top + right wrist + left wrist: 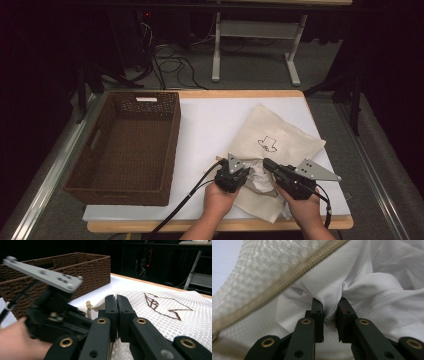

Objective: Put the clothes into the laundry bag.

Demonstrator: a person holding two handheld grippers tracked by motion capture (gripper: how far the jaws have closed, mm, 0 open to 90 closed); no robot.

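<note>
My left gripper [329, 315] has its jaws clenched on a bunched fold of the white garment [372, 290], which lies half inside the mesh laundry bag [280, 137] on the right, near part of the worktop [210, 125], right of the wicker basket [125, 145]. My right gripper [116, 315] is pinched shut on the bag's edge by the zipper [294, 275]. The cloth looks light, limp and a bit slick, so I judge a thick gather grips best; the mesh will sag unless held at the zipper hem.
</note>
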